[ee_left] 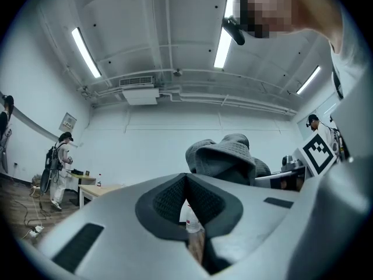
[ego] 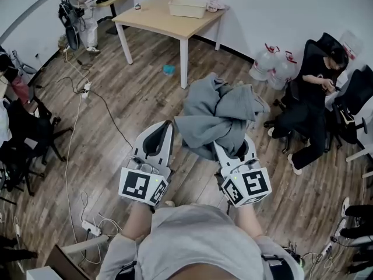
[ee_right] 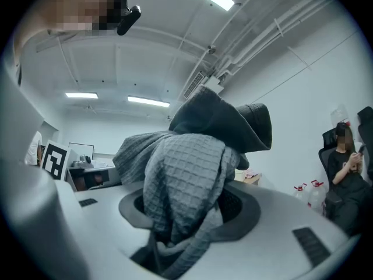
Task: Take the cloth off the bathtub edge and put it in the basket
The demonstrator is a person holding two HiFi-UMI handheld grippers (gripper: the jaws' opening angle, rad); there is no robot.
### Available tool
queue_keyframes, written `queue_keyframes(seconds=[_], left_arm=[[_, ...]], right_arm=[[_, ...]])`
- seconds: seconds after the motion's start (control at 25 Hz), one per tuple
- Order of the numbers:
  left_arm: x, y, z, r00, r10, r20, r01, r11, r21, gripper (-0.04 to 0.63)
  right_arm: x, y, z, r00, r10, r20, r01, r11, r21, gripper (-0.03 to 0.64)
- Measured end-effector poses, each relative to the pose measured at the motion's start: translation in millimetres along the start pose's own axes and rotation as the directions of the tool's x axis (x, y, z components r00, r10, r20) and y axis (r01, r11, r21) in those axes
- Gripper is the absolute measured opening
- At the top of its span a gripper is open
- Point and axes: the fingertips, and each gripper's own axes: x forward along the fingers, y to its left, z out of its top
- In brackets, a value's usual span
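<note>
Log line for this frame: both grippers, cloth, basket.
left gripper: jaws together, empty | right gripper: jaws clamped on cloth | basket: on far table, cloth not yet in

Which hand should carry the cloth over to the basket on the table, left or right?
Right. The right gripper already clamps the grey cloth, while the left gripper is shut and empty. The basket sits on the far table.

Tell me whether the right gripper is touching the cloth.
Touching. The right gripper view shows the cloth bunched between the jaws of the right gripper, which close on it from both sides.
</note>
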Motion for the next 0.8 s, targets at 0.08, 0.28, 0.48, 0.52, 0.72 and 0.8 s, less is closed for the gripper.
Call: queue_keyframes(seconds=[0.08,0.28,0.48,0.52,0.72,0.8], left_arm=[[4,-5,-2,1.0,0.007,-0.003,-0.007,1.0,0.0,-0.003],[13,-7,-5,1.0,0.017,-0.013,-0.017,1.0,0.015,-0.003],[27,6,-15,0.999,0.021,-0.031,-0.02,0.999,0.033,-0.003],[31,10,-17,0.999,0.019,-0.032,-0.018,0.999,0.031,-0.003],[62,35,-26,0.999,-0.02,-0.025,0.021,0.999,0.031,-0.003],[76,50,-27,0.999,-0.031,-0.022,0.032,0.999,0.033,-0.003]], right_arm=[[-1,-6,-2,1.0,0.009,-0.006,-0.009,1.0,0.002,0.21],[2,-18,-9,1.0,0.012,-0.021,-0.012,1.0,0.022,0.21],[14,-27,-13,1.0,-0.007,-0.004,0.007,1.0,0.003,0.212],[18,-29,-13,1.0,-0.015,-0.001,0.015,1.0,-0.008,0.212],[54,-41,-13,0.999,-0.041,-0.005,0.041,0.998,-0.043,0.218],[73,-43,-13,0.999,-0.045,-0.005,0.045,0.998,-0.041,0.218]])
